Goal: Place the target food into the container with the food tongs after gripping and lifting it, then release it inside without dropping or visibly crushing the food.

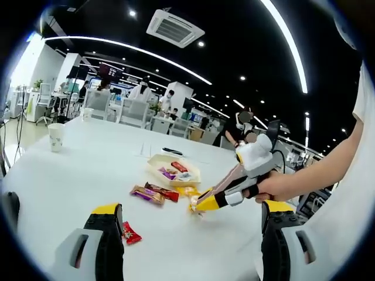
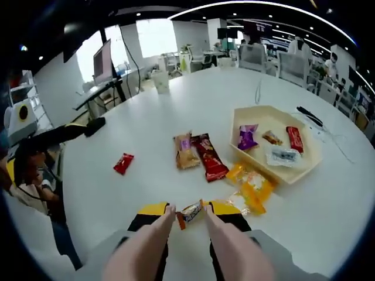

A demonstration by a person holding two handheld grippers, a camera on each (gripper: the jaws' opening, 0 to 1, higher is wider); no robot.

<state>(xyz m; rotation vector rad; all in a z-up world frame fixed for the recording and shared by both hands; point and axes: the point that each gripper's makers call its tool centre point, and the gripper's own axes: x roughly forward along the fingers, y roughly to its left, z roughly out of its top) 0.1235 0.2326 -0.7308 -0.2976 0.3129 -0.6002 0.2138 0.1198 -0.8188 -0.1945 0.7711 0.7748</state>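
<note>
In the right gripper view, the right hand-held gripper drives a pair of pale food tongs, and their tips are closed on a small wrapped candy held just above the white worktop. In the left gripper view the same right hand-held gripper, held in a person's hand, comes in from the right with the candy at the tips.

The left hand-held gripper stands open with nothing between its jaws, and a small red packet lies just beside its left jaw.

Just beyond the held candy lie yellow-wrapped sweets, then a dark red bar and a tan snack packet side by side. A small red packet lies well apart to the left.

Farther on sits the cream hexagonal tray, holding a purple packet, a red packet and a clear packet. A paper cup stands near the far edge.
</note>
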